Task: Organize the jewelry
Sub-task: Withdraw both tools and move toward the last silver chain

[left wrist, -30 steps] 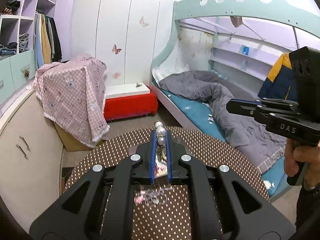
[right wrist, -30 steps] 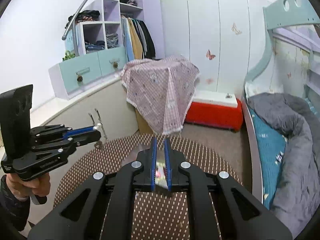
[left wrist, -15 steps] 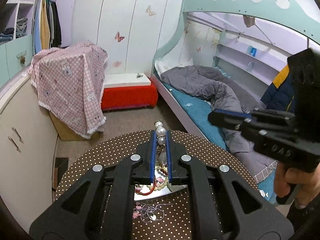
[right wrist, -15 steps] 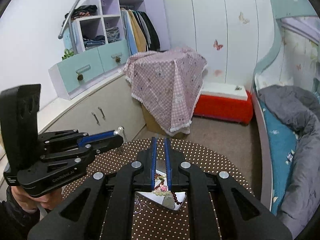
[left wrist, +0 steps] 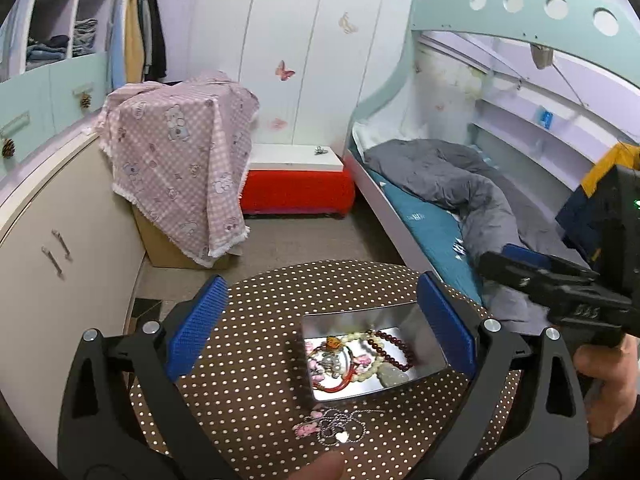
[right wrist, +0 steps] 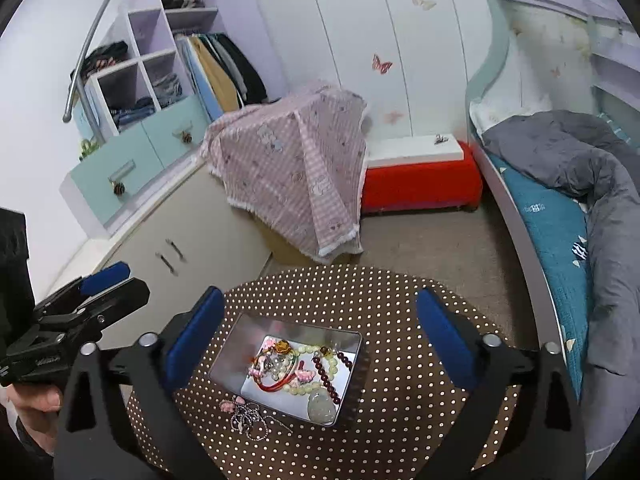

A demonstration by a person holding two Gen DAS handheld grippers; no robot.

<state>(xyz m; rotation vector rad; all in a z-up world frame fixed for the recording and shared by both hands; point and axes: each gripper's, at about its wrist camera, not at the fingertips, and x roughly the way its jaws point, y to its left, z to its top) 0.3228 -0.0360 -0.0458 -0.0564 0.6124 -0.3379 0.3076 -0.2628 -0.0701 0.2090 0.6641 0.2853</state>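
Jewelry fills the metal tin mid-table; one silver chain necklace lies outside on the polka-dot table, against the tin's near edge. Both the left gripper and right gripper are opening, with nothing between their jaws. Thin links could slip the pads or snag the tin's rim.

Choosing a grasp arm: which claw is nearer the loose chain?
Left, slightly. Both claws opening, empty. Chain lies centred before the left claw, off to the left of the right claw.
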